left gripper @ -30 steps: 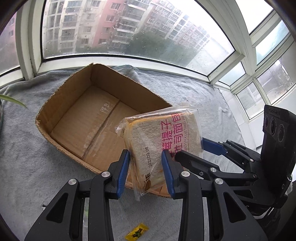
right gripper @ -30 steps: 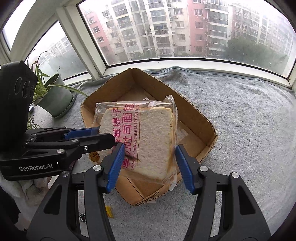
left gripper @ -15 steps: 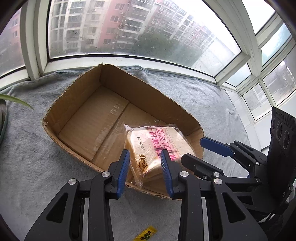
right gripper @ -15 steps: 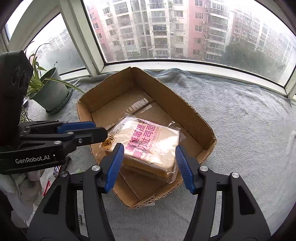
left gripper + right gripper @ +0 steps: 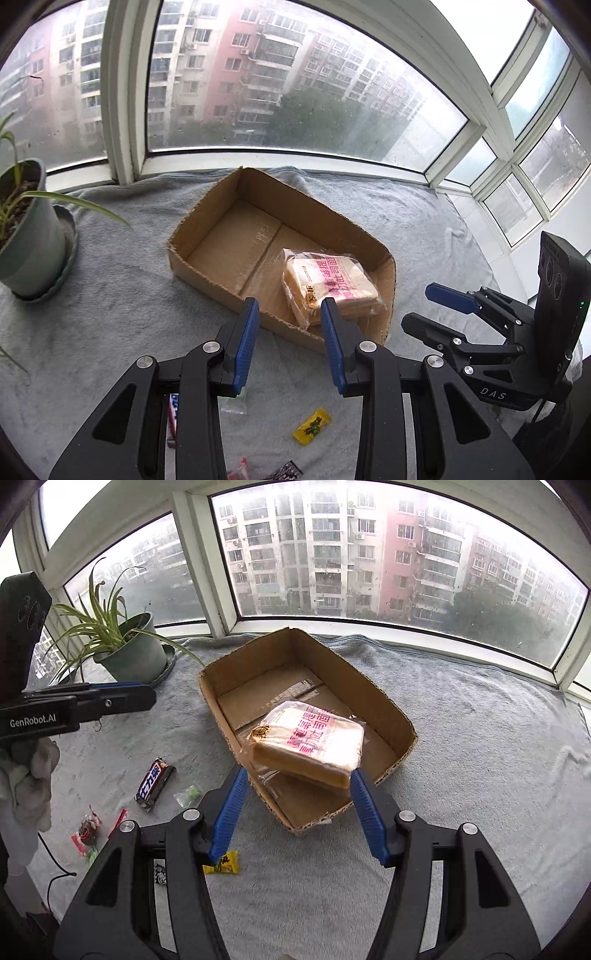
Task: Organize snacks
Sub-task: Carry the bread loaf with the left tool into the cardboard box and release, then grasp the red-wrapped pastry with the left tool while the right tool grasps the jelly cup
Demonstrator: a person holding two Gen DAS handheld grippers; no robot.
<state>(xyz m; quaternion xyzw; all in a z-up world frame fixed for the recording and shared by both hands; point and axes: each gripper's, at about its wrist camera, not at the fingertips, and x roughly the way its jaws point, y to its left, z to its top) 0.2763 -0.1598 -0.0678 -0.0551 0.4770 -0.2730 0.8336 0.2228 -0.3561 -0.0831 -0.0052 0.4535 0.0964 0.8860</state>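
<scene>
A clear-wrapped pack of sliced bread (image 5: 310,746) with pink lettering lies in the near right corner of the open cardboard box (image 5: 384,698), slightly tilted. In the left wrist view the bread (image 5: 332,284) lies just beyond my fingertips, inside the box (image 5: 207,229). My left gripper (image 5: 289,306) is open and holds nothing, hovering over the box's near wall. My right gripper (image 5: 297,775) is open wider, above and in front of the bread, with its pads off the pack. Each gripper also shows in the other's view: the right gripper (image 5: 443,306) and the left gripper (image 5: 110,701).
Loose snacks lie on the grey cloth (image 5: 480,738) in front of the box: a Snickers bar (image 5: 154,784), a yellow packet (image 5: 223,864), a green sweet (image 5: 188,795) and a red packet (image 5: 86,830). A potted plant (image 5: 131,657) stands at the back left by the window.
A second ago both grippers held the bread up over the box. It now lies inside, and both grippers have drawn back and up, away from it.
</scene>
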